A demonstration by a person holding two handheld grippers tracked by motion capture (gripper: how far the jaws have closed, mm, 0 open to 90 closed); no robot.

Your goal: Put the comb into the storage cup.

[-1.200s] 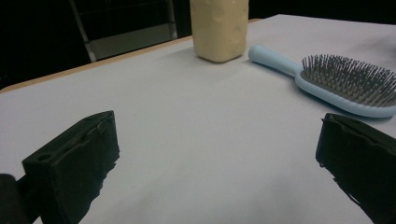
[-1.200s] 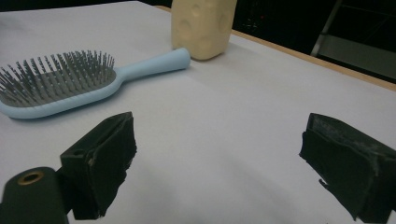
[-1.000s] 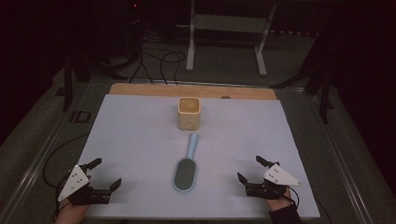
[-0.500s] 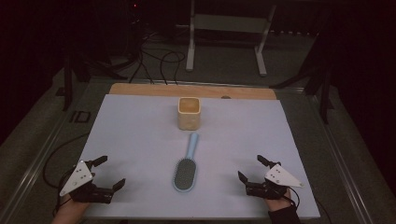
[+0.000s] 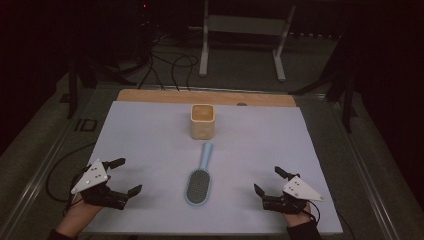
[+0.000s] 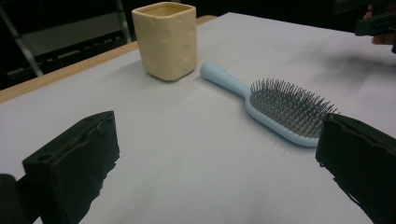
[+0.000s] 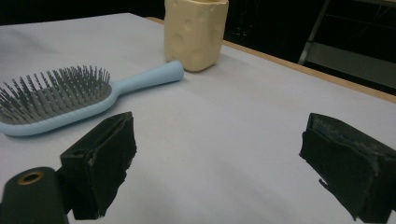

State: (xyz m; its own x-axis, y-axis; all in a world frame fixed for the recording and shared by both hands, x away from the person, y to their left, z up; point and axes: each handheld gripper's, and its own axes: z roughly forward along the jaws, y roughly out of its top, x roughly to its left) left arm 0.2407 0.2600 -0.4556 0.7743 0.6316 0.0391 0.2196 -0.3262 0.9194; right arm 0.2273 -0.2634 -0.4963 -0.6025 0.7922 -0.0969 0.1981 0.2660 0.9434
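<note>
Both grippers, left (image 5: pixel 123 176) and right (image 5: pixel 269 181), wait with jaws wide, holding nothing. Nothing is started, I think; next, one must reach the hairbrush (image 5: pixel 198 175) lying near the cup (image 5: pixel 202 121).

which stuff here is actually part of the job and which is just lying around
Likely part of the job:
- light blue hairbrush, bristles up, between both open grippers
- cream square cup, just beyond the brush handle
- left hand-held gripper, right hand-held gripper

Just lying about:
- black cables on the floor
- grey metal stand behind the table
</note>
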